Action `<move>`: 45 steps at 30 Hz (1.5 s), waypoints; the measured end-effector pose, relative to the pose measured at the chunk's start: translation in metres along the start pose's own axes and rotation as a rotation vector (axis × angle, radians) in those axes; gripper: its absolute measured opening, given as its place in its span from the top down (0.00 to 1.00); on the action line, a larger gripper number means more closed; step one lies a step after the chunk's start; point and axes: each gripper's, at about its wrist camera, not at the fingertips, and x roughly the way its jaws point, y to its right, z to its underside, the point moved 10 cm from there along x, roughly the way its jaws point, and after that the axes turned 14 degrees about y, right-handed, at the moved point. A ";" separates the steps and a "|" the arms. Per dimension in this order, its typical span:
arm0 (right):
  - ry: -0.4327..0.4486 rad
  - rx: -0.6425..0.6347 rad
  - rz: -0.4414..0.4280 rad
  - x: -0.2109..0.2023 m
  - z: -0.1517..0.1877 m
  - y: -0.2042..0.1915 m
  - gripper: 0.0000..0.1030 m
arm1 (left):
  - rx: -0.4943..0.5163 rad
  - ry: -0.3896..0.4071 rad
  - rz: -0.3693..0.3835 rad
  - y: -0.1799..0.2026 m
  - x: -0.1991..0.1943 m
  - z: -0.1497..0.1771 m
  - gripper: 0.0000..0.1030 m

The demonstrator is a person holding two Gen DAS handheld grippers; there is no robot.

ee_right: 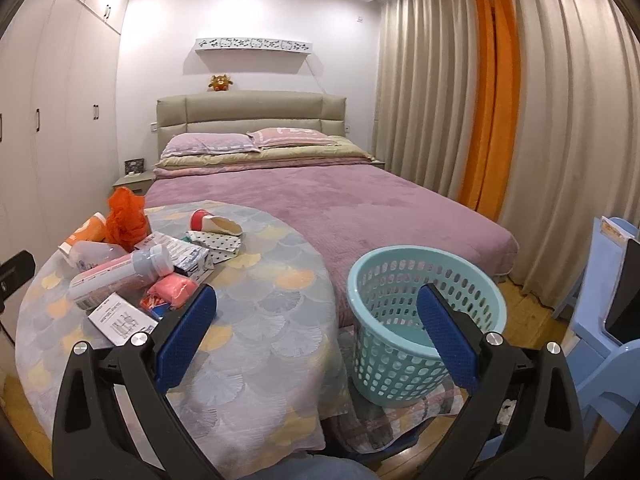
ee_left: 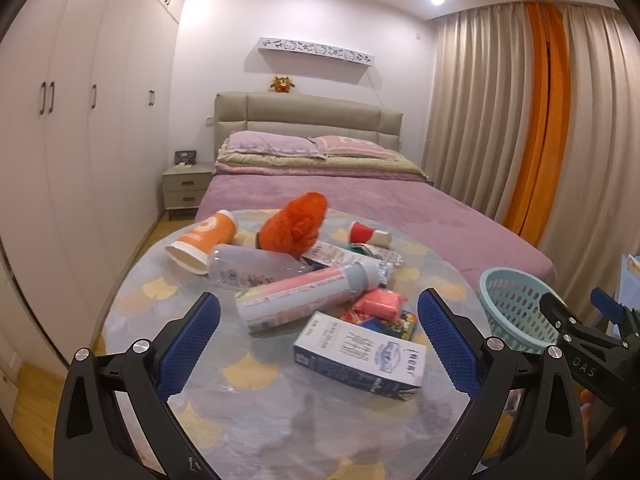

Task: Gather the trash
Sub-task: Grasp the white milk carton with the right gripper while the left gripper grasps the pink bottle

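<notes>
Trash litters the round table [ee_left: 168, 300] beside the bed [ee_right: 360, 208]; both jaws wide, empty.

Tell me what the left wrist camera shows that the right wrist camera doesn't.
Only the left wrist view shows the whole orange cup lying on its side, the full blue and white carton, and the right claw from the side.

Only the right wrist view shows the teal basket whole and empty beside the table, plus the blue chair.

Both show the round table, the orange mesh ball, the pink bottle and the bed. The left claw is open, as is the right.
</notes>
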 end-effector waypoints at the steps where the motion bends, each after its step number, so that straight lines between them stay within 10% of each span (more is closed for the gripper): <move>1: -0.001 -0.001 -0.017 0.001 0.000 -0.003 0.08 | -0.005 -0.003 -0.011 -0.008 0.000 -0.001 0.07; 6: -0.012 -0.011 -0.158 0.010 -0.002 -0.033 0.08 | -0.022 -0.032 -0.041 -0.048 0.013 -0.004 0.07; 16: -0.130 -0.098 -0.556 0.035 0.021 -0.132 0.12 | -0.030 -0.224 0.160 -0.060 0.095 0.023 0.12; 29: -0.342 -0.135 -0.683 0.066 0.076 -0.170 0.12 | -0.035 -0.402 0.300 -0.049 0.162 0.064 0.18; 45: -0.467 -0.160 -0.803 0.022 0.104 -0.186 0.34 | -0.017 -0.458 0.387 -0.034 0.121 0.071 0.29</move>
